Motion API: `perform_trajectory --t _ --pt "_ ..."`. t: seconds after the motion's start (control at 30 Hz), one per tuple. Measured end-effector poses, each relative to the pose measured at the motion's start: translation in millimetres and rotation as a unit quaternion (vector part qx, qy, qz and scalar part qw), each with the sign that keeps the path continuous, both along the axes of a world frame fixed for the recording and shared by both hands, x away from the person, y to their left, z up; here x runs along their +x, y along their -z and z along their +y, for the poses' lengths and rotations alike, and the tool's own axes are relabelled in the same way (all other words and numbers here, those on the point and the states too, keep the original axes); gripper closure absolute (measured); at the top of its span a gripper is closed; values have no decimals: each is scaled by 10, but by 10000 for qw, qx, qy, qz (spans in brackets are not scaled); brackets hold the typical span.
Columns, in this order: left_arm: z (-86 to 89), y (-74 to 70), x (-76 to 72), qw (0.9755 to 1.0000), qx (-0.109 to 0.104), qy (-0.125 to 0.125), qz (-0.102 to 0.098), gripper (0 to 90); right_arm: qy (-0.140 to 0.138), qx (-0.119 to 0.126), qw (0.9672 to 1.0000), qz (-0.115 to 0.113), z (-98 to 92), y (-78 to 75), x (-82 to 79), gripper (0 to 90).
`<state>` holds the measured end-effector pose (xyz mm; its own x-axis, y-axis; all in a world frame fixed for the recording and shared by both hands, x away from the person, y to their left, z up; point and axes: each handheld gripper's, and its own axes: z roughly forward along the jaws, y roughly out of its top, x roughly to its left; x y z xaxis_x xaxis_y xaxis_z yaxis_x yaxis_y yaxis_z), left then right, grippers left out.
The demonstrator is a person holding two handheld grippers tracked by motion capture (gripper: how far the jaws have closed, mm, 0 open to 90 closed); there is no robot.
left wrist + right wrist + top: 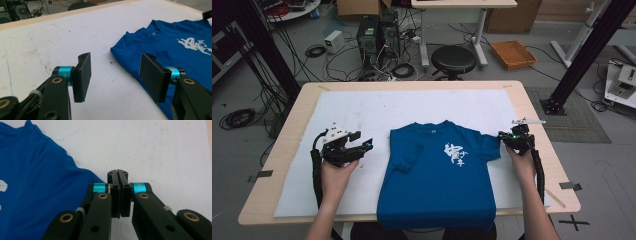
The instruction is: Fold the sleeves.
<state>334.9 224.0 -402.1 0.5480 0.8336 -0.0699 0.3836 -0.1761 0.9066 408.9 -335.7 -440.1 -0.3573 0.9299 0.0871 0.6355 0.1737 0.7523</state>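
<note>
The right hand-held gripper (117,195) has its two black jaws pressed flat together. In the right gripper view no cloth is seen between them; the jaw tips stand over the white mat just beside the edge of the blue T-shirt's (32,182) sleeve, which runs under the gripper's left side in that picture. Whether a fold of fabric is pinched below the tips cannot be told. In the high view this right hand-held gripper (516,139) sits at the right of the frame, at the tip of the shirt's sleeve, held by a hand that comes up from the bottom edge.

The left hand-held gripper (115,72) stands wide open with nothing between its pads, which hover over bare mat. In the high view the left hand-held gripper (354,148) lies left of centre, near the shirt's folded-in sleeve but apart from it.

The blue T-shirt (437,175) lies flat, front up, in the middle of the frame, its white print right of centre and its hem hanging over the near edge of the bench (292,120). Under it spreads a white mat (362,110) that covers most of the benchtop.

Beyond the bench, on the floor, stand a black stool (454,59), computer towers (377,35) with tangled cables, and an orange tray (513,54).
</note>
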Motion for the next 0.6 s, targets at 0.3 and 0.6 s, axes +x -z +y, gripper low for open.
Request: perform_trajectory --t 0.3,0.6 --pt "-25 0 5 10000 15 49 5 430 -160 121 9991 -380 97 -261 -159 898" --pt "-38 27 18 9999 45 82 71 431 -461 -63 9968 -652 532 -527 -278 899"
